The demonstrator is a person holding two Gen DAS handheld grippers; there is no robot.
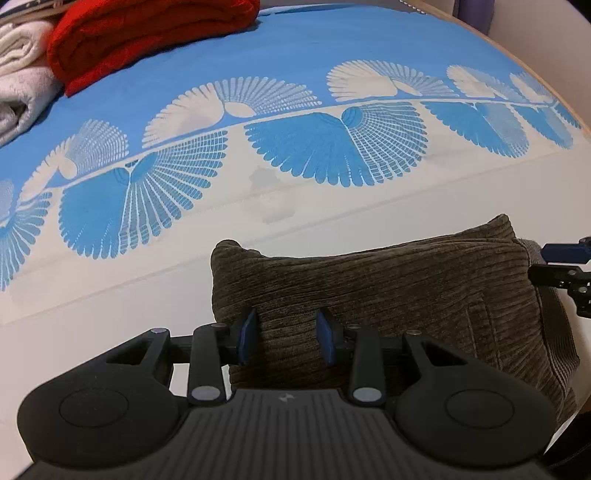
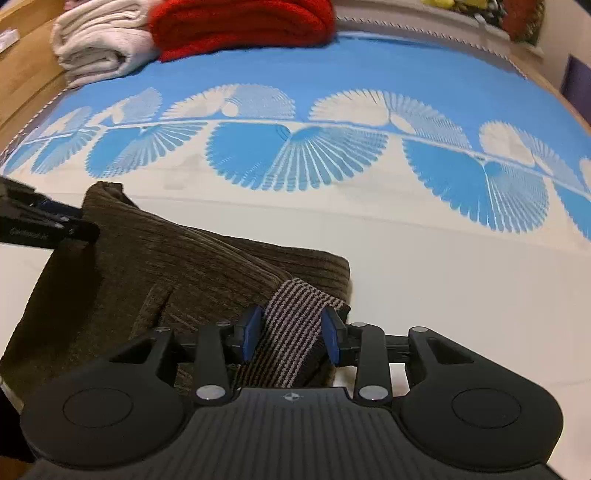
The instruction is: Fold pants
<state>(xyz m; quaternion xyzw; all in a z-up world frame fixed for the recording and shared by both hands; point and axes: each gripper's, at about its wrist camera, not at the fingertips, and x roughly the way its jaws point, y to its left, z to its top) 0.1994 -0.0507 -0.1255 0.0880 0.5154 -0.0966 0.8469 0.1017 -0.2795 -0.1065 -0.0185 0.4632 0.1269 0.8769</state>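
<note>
A large blue-and-white patterned cloth [image 1: 295,55] covers the whole work surface. At its far edge sit a folded red blanket [image 1: 147,33] and a rolled cream towel [image 1: 18,59], well apart from the work. The brown corduroy pants [image 1: 369,280] lie near the front on the white part of the cloth, already folded into a thick bundle.

The left gripper [image 1: 288,336] hangs over the bundle's left end, jaws partly apart with corduroy between them; whether the pads press on it cannot be told. The right gripper [image 2: 291,336] straddles the striped waistband [image 2: 295,306] at the right end, jaws also partly apart, and a firm hold is unclear there too.

To do this step well, both ends probably need a hold through every layer, not just the top one. Both sides should then travel together, keeping the edges aligned so the bundle stays square.
</note>
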